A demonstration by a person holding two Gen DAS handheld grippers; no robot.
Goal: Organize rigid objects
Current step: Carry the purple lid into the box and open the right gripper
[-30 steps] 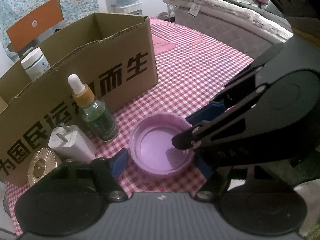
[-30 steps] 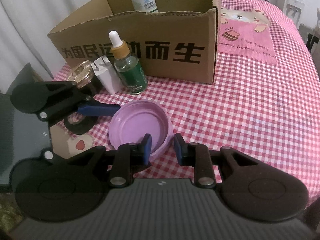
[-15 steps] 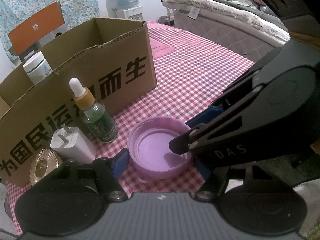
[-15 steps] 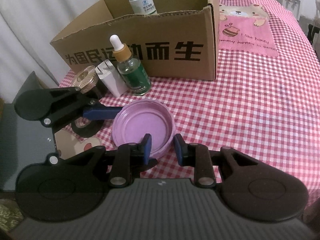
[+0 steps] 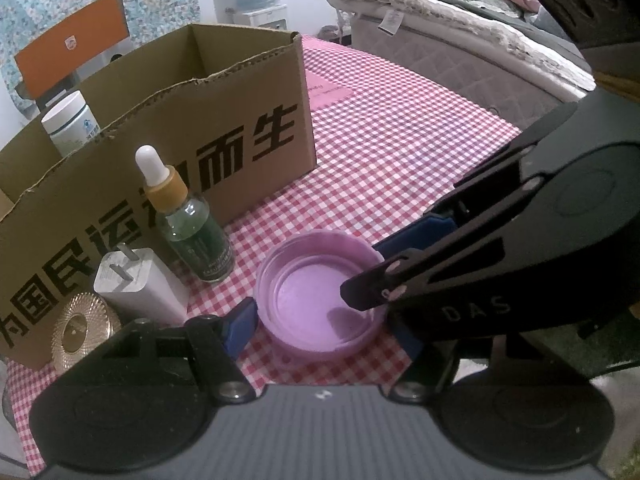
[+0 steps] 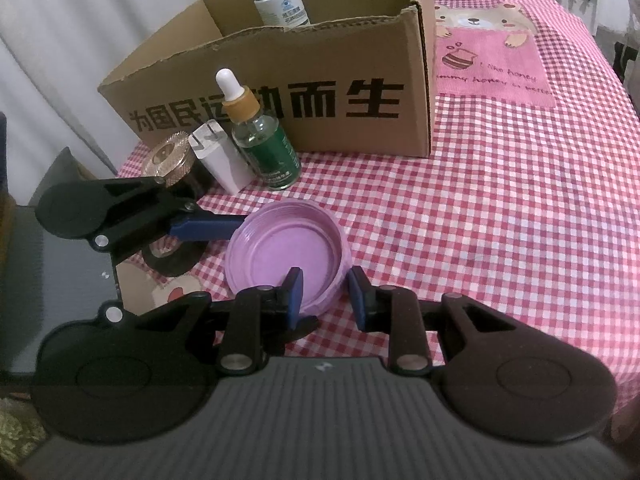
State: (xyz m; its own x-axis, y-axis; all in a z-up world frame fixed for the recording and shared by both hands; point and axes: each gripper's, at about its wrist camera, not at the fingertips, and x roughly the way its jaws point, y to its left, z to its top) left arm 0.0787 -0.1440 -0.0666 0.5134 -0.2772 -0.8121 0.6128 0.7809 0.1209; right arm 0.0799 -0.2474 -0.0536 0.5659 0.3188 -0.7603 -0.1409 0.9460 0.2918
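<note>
Purple lid (image 6: 286, 262) lifted off the desk (image 6: 500, 208) since earlier; right tool (image 6: 325, 295) straddles its rim, unclamped; left tool (image 5: 320, 324) spread wide; squeeze before boxing in carton (image 6: 320, 92).

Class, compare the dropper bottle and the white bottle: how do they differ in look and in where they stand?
The dropper bottle stands on the tablecloth outside the box, in front of its printed wall; the white bottle stands inside the box. The dropper bottle is clear glass with a green label and a tan collar under a white bulb; the white bottle is opaque with a flat white cap. Both stand upright.
</note>
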